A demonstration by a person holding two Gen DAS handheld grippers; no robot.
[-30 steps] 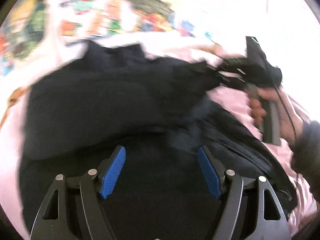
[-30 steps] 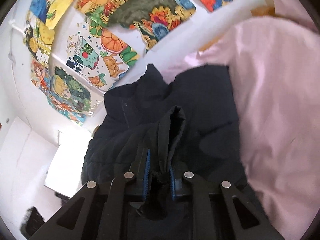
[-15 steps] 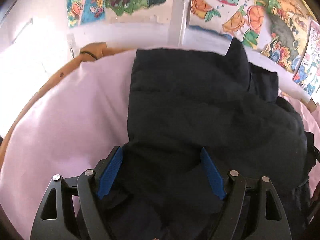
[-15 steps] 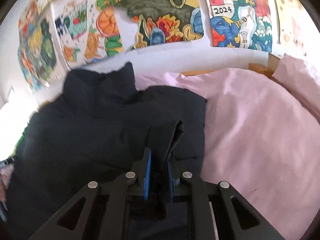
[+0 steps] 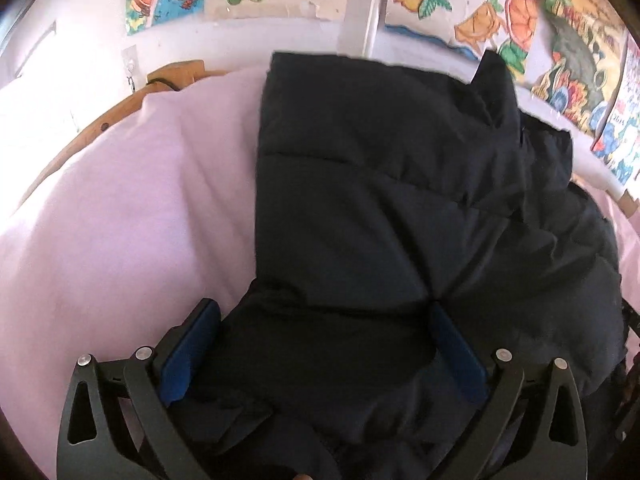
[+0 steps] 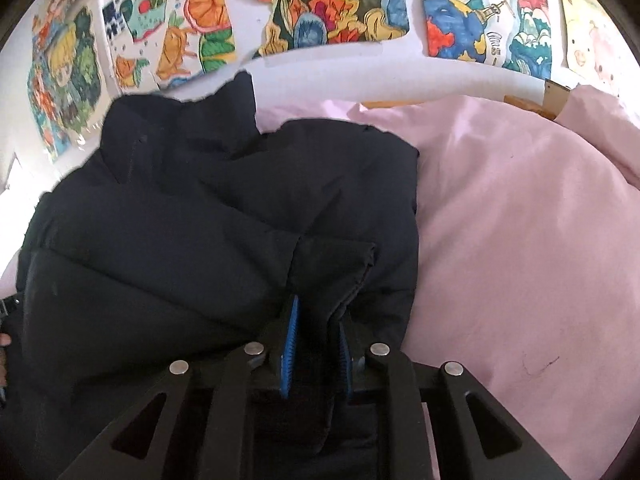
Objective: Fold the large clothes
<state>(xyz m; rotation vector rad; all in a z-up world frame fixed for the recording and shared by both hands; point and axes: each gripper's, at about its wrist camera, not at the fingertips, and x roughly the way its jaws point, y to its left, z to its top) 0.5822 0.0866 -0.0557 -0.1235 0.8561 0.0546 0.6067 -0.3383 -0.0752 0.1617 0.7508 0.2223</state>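
White wall with bright posters above a bed; pink sheet covers it, wooden frame along the far-left edge. Black puffer jacket lies mid-bed, folded into a long block, collar toward the wall edge, near end under both grippers.

Left gripper points down at the jacket's near end, jaws opening and standing wide, blue pads on either side of a fold, fabric between them but not pinched. Right gripper tilts down over the jacket's right near part, jaws opening, a narrow upright fold of jacket still between the pads, which appear to touch it on both sides. Bare sheet to its right, toward the pillow at the far-right corner.

Versus a second ago: left view was blurred, looking across the jacket at the other hand and gripper; now it faces the wall with the jacket laid flat. Left jaws wider. Right view has levelled from a rolled angle; the pinched fold sits lower, pads slightly further apart.
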